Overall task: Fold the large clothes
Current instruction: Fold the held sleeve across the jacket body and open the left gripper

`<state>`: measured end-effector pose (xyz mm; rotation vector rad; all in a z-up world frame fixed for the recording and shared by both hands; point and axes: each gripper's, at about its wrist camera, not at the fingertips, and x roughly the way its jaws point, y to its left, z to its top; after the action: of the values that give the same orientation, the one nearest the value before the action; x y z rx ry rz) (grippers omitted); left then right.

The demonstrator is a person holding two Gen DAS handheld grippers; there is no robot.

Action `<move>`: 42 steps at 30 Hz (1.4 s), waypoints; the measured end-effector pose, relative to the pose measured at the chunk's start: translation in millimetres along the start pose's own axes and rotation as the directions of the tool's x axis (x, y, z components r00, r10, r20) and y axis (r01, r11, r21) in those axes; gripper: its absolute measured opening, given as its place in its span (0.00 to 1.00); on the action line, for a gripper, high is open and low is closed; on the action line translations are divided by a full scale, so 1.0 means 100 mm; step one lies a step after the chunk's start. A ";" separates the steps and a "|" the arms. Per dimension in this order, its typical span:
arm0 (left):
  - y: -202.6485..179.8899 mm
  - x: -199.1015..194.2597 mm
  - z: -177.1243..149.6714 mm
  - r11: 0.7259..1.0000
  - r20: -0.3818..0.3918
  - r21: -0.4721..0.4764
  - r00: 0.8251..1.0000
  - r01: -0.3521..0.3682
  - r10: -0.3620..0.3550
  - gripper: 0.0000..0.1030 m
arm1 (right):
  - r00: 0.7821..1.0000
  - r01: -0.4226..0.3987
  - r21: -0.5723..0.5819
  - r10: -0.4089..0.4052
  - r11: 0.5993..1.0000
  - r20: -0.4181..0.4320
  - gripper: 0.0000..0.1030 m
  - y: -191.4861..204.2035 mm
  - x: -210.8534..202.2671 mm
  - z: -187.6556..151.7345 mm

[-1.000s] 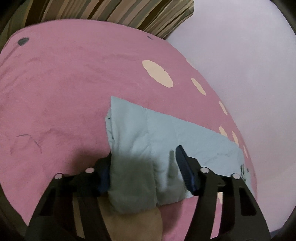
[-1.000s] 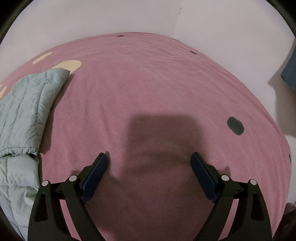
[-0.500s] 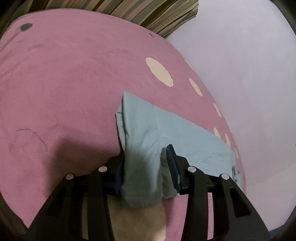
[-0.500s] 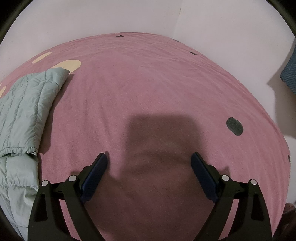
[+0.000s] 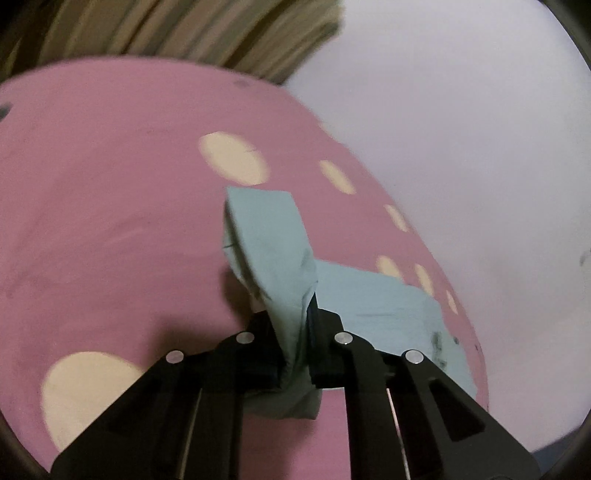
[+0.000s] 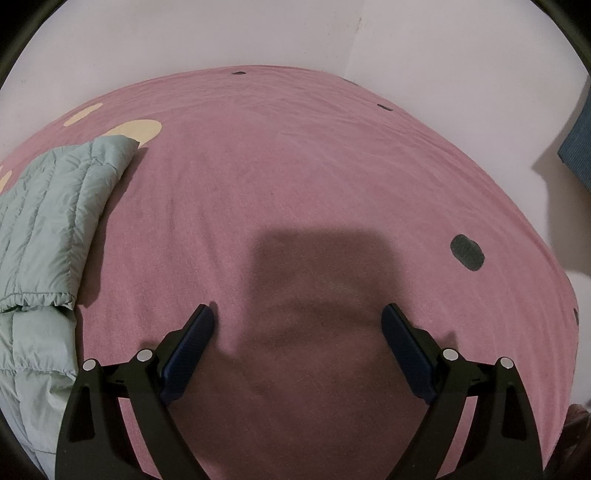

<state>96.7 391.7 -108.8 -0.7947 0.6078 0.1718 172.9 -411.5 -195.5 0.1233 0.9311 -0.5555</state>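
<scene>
A pale green quilted jacket [image 5: 373, 295] lies on a pink bedspread [image 5: 110, 229] with cream spots. My left gripper [image 5: 293, 325] is closing, its pads pinching a sleeve [image 5: 269, 236] of the jacket, which rises off the bed and stands up in front of the fingers. In the right wrist view the same jacket [image 6: 48, 206] lies flat at the left edge. My right gripper [image 6: 299, 328] hovers wide open over bare bedspread to the right of the jacket, with nothing between its fingers.
The bedspread [image 6: 314, 166] fills both views and carries dark spots [image 6: 467, 253]. White walls [image 5: 461, 129] border the bed. A striped curtain [image 5: 184, 33] hangs behind the bed's far end, and a blue object [image 6: 578, 147] sits at the right edge.
My left gripper has closed on the jacket sleeve and lifted it, so the fabric now stands up off the bed. The right gripper has stayed in place, still open.
</scene>
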 end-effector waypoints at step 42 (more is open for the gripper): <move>-4.39 1.98 -2.81 0.749 -0.483 0.564 0.874 0.348 -0.043 0.61 | 0.999 -0.053 0.041 0.053 0.998 -0.009 0.89 -0.11 0.04 0.02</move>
<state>294.0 -129.9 -102.6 -0.2094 0.9400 -0.4272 170.7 -423.4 -195.9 0.1875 0.9236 -0.5254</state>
